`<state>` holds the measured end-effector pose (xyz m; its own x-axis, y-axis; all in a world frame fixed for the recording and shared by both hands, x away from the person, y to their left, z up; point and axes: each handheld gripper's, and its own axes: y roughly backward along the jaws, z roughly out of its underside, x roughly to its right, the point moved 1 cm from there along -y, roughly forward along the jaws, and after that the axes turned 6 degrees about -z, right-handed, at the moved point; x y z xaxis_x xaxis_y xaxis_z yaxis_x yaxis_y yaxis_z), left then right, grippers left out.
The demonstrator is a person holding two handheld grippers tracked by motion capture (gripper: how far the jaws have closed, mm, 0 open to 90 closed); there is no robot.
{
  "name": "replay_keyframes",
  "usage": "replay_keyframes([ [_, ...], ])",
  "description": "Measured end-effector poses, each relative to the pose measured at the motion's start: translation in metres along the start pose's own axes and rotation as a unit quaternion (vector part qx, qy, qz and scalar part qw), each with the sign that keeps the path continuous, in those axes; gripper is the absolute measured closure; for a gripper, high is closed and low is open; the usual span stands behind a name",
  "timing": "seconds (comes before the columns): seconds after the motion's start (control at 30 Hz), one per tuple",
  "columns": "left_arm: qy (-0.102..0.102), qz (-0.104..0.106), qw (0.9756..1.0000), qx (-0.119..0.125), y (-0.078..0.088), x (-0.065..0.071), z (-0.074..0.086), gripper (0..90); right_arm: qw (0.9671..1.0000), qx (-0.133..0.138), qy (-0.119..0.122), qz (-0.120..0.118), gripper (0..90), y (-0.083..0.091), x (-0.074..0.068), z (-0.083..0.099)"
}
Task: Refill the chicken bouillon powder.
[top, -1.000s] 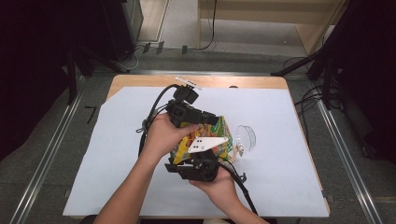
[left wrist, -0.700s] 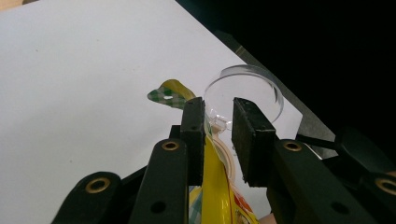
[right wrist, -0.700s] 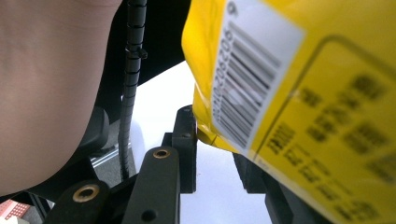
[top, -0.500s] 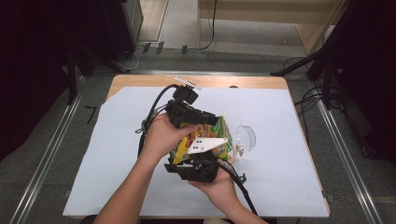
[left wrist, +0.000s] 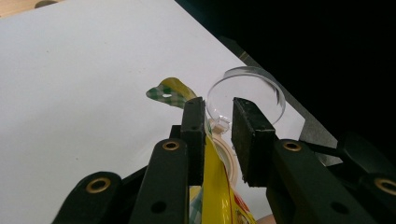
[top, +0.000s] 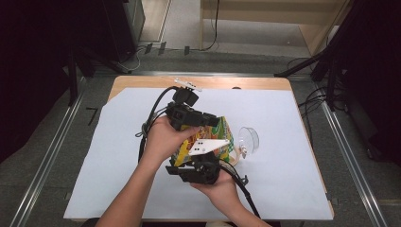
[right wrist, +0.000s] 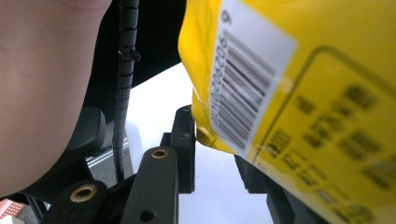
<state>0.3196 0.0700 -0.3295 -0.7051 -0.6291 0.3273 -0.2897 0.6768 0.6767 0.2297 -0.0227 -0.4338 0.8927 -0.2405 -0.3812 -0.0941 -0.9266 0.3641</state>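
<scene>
A yellow snack bag [top: 222, 130] with green checks is held up over the white sheet between both hands. My left gripper [left wrist: 218, 121] stands open; the bag's thin top edge [left wrist: 215, 186] runs between its jaws and rests against the left one, with a gap to the other. My right gripper [right wrist: 215, 140] is under the bag; its jaws stand apart, and the bag's barcode corner [right wrist: 303, 93] hangs over them and hides the right jaw. A clear bowl [top: 248, 139] lies just right of the bag, and it also shows past the left jaws [left wrist: 252, 88].
A white paper sheet [top: 118, 156] covers most of the wooden table [top: 142, 81]. A small white strip [top: 187, 83] lies at the far edge. Cables trail from both grippers. Metal rails and dark stands flank the table.
</scene>
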Motion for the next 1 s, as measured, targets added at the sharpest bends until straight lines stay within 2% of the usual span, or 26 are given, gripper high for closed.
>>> replay_keyframes([
  [0.57,0.000,-0.001,1.0000,-0.002,-0.001,-0.002,0.003,75.0,0.9999,-0.007,0.007,0.003,71.7,-0.002,0.001,0.003],
  [0.7,0.000,0.002,1.0000,-0.008,-0.001,-0.002,0.005,75.1,0.9999,-0.006,0.015,0.005,65.7,-0.004,0.000,0.005],
  [1.0,0.002,0.008,0.9996,-0.026,0.000,-0.003,0.008,78.6,0.9996,-0.013,0.024,0.009,60.1,-0.007,-0.001,0.012],
])
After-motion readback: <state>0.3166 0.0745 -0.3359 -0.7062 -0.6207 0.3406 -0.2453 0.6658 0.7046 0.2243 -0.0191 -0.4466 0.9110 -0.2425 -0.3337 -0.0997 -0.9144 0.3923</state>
